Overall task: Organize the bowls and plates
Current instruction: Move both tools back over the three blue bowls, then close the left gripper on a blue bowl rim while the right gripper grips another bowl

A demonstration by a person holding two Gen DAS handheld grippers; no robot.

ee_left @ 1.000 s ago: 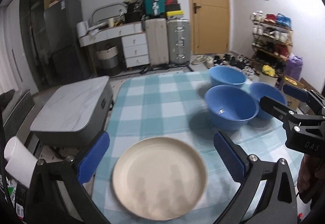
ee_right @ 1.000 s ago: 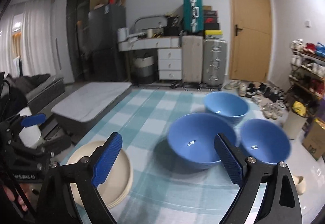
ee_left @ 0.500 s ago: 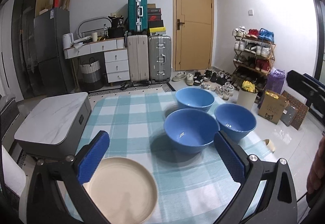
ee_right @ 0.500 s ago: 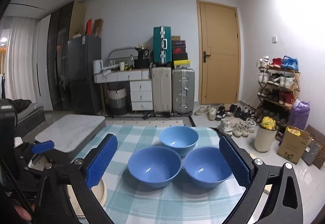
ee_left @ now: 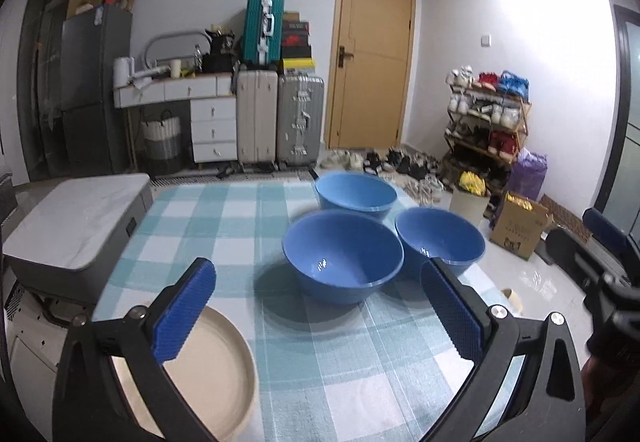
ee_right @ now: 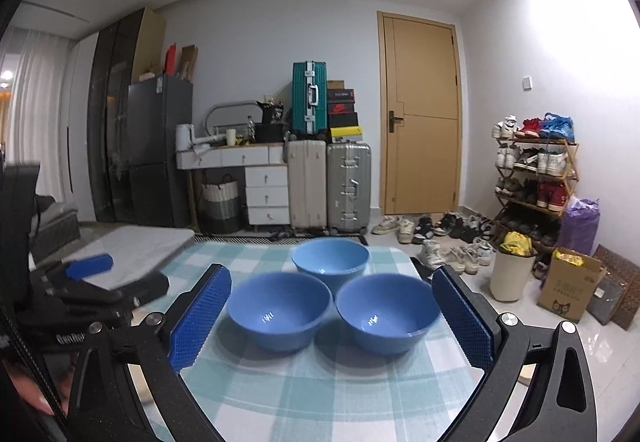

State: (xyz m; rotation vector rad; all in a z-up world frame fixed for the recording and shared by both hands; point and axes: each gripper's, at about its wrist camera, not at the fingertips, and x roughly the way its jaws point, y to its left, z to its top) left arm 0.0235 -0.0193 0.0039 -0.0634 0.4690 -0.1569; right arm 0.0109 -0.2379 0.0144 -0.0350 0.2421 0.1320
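Note:
Three blue bowls sit close together on the checked tablecloth: a near one (ee_left: 342, 258) (ee_right: 280, 314), one to its right (ee_left: 440, 238) (ee_right: 388, 318) and a far one (ee_left: 356, 193) (ee_right: 330, 262). A cream plate (ee_left: 212, 374) lies at the near left corner, partly under my left finger. My left gripper (ee_left: 318, 306) is open and empty, short of the near bowl. My right gripper (ee_right: 332, 302) is wide open and empty, held back from the two front bowls. Each gripper shows at the edge of the other's view.
The table (ee_left: 224, 226) ends just past the right bowl, with floor beyond. A low grey marble-topped stand (ee_left: 72, 226) is beside the table's left edge. A bin (ee_right: 512, 274), a cardboard box (ee_right: 568, 290) and shoes lie on the floor to the right.
Both grippers have pulled back from the table and tipped up. The plate has slid from the middle to the lower left of the left view. The bowls look farther off in the right view.

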